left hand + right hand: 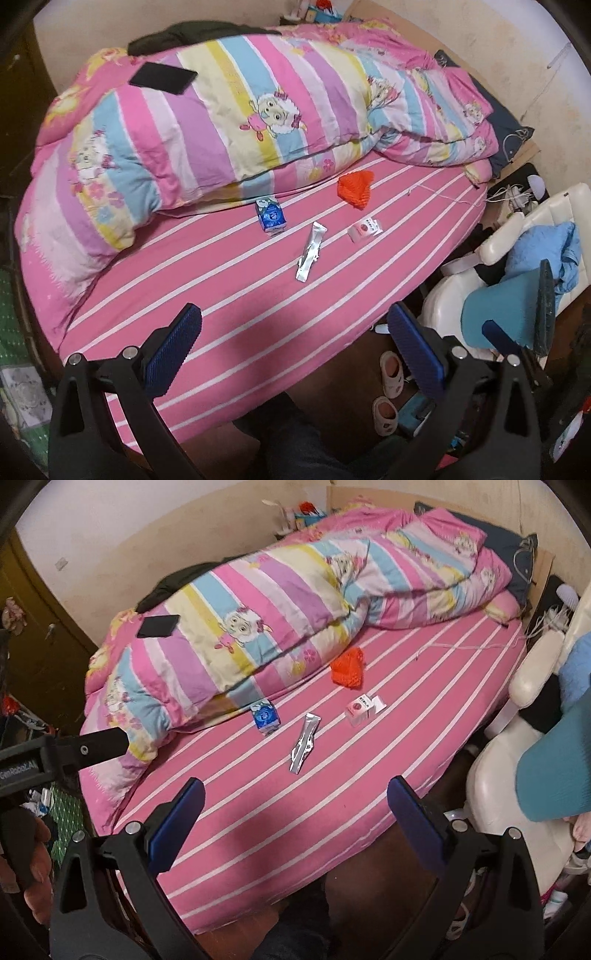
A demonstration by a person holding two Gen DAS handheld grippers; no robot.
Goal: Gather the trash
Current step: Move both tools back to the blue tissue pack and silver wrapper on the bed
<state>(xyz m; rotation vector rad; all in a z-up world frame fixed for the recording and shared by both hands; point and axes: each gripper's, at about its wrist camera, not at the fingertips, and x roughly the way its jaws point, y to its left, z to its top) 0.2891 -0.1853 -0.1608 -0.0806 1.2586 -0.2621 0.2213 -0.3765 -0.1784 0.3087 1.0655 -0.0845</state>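
Both grippers hover above the bed's near edge, aimed across the pink striped sheet [229, 295]. The left gripper [295, 354] and right gripper [295, 827] gape wide, holding nothing. Mid-bed lie a silver wrapper [310, 251], blue carton [271, 216], small pink box [364, 229] and orange net [354, 190].

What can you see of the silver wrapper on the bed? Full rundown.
The silver wrapper is a long, narrow foil-like sachet, shiny and crinkled, apparently empty and flattened. It lies flat on the pink striped sheet, running diagonally across the white stripes, upper end toward the quilt. It sits apart from other litter, between the blue carton and the small pink box. No gripper touches it.
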